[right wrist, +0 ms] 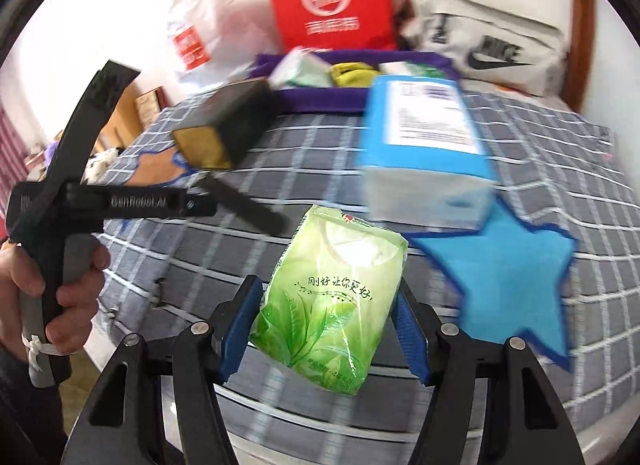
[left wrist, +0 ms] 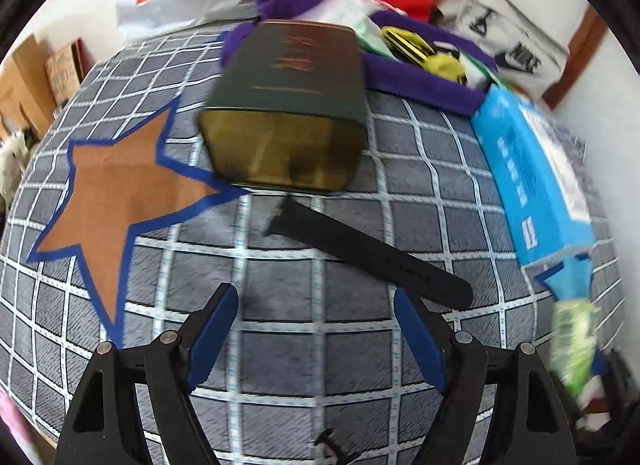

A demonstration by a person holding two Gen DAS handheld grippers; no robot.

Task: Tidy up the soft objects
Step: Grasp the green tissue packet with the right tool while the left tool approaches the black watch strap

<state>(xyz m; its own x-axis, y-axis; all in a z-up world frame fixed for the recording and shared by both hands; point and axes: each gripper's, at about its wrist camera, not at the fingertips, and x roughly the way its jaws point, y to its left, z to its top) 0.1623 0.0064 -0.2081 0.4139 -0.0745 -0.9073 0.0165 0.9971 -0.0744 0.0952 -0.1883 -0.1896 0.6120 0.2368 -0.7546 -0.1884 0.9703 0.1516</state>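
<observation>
My right gripper is shut on a green tissue pack and holds it above the checked bedspread; the pack also shows at the right edge of the left wrist view. My left gripper is open and empty, low over the bedspread, just short of a black strap. A purple fabric bin at the back holds soft packs and yellow items. A blue tissue box lies at the right.
A dark green tin lies in the middle of the bed. An orange star patch and a blue star patch mark the bedspread. A red bag, a white plastic bag and a Nike bag stand behind.
</observation>
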